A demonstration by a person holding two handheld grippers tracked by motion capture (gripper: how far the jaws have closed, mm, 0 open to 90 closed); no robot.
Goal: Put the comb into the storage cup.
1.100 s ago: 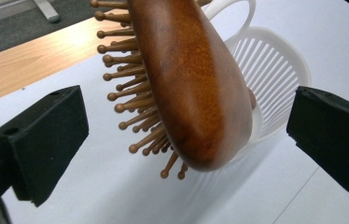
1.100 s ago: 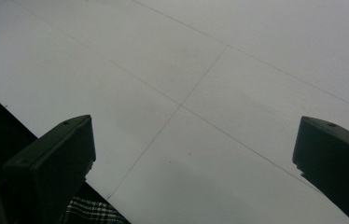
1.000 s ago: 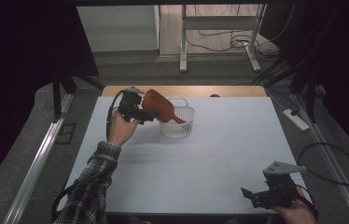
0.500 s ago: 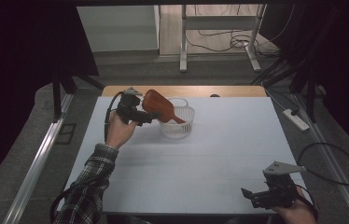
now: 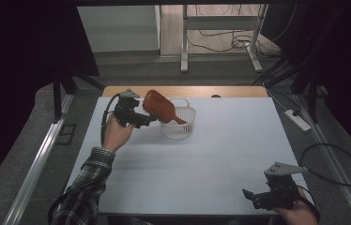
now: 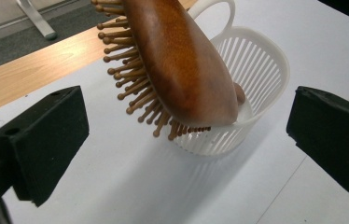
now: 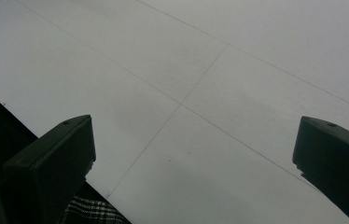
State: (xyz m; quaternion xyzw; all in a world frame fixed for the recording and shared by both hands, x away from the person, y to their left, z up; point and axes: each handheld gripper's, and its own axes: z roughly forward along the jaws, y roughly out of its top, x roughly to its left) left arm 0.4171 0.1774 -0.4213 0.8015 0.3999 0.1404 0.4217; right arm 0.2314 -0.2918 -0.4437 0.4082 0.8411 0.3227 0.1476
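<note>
Wooden hairbrush (image 5: pixel 158 106), one; white slatted basket (image 5: pixel 179 124), one; two grippers. I log the brush leaning with its handle end down inside the basket and its head rising out over the basket's rim, long axis tilted, bristles facing down toward the table (image 5: pixel 211 154). My left gripper (image 5: pixel 151 119) sits just beside the basket, jaws spread wide, brush between them but untouched. My right gripper (image 5: pixel 252 197) rests well apart from the basket, jaws released, empty.

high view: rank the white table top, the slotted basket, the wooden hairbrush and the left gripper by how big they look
1. white table top
2. white slotted basket
3. wooden hairbrush and left gripper: they look about alike, so no ranking between them.
</note>
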